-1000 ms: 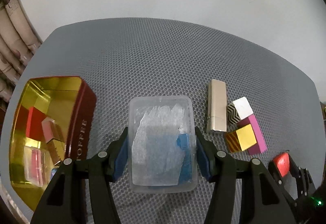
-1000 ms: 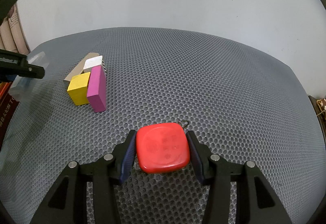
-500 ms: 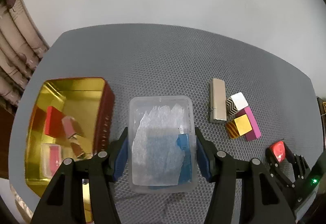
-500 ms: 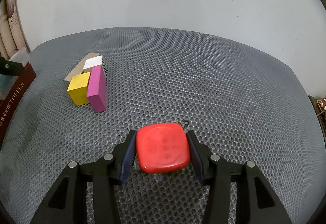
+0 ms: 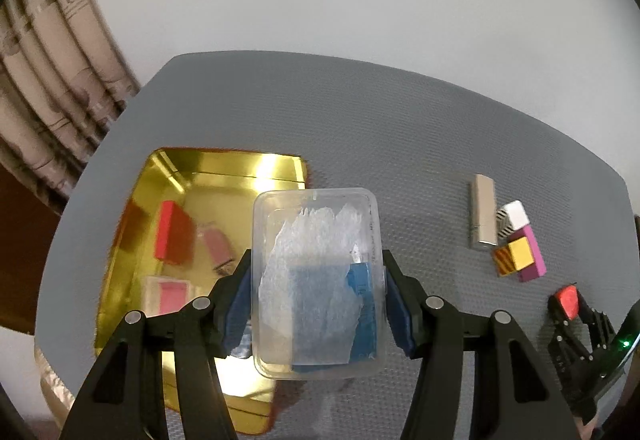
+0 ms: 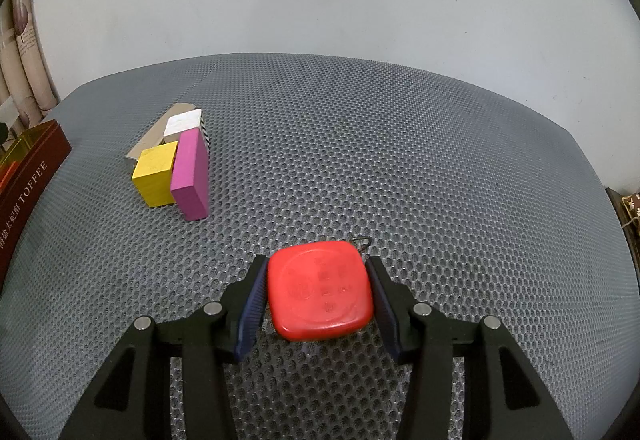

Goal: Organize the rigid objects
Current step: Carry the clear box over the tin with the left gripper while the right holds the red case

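From the left wrist, we see the gold tin [image 5: 224, 175] already holding a red block [image 5: 172, 236] and pink pieces; the beige bar [image 5: 482, 215] and the cluster of blocks [image 5: 518, 252] remain on the grey mat [image 5: 360, 127]. Our left gripper [image 5: 316, 288], angled steeply down, clamps the clear plastic box [image 5: 316, 280] just beside the tin.

From the right wrist, our right gripper [image 6: 318, 296], tilted downward, grips the red square case [image 6: 320, 292] on the mat, not yet stowed.

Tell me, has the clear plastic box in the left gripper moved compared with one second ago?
Yes. The clear plastic box, clamped in the left gripper, was beside the gold tin earlier; now it overlaps the tin's right edge, having shifted toward it.
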The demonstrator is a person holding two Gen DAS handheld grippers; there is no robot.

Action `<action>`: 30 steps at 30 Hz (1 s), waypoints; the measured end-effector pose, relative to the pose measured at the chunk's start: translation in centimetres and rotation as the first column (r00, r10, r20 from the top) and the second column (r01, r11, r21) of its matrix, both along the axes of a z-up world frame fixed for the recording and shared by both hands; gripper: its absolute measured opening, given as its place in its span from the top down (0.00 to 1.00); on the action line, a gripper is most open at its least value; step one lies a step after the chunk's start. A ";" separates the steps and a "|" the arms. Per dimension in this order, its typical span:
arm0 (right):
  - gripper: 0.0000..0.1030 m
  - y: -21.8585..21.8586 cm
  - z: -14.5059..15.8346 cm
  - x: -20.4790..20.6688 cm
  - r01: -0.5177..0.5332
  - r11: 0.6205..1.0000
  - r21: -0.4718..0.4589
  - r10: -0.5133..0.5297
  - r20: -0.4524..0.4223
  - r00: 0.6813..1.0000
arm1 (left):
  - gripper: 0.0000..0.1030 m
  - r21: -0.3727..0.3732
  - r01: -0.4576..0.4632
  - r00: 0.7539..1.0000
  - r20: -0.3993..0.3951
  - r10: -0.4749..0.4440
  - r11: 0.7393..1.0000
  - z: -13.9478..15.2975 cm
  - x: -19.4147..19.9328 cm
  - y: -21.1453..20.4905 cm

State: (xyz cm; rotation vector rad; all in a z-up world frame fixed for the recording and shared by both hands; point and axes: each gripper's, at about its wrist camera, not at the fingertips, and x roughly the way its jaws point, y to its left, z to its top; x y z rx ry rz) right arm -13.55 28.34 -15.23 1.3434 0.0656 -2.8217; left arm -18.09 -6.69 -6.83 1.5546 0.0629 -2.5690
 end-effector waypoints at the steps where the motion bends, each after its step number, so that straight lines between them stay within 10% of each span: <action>1: 0.51 -0.1 0.0 0.1 0.000 1.000 0.000 0.000 0.000 1.000 | 0.48 0.000 -0.007 1.000 0.000 0.007 1.000 -0.1 0.0 -0.3; 30: 0.51 0.4 0.1 -0.2 0.001 1.000 0.000 -0.001 0.000 1.000 | 0.48 -0.048 -0.116 0.991 0.058 0.118 0.992 -2.6 1.7 -9.0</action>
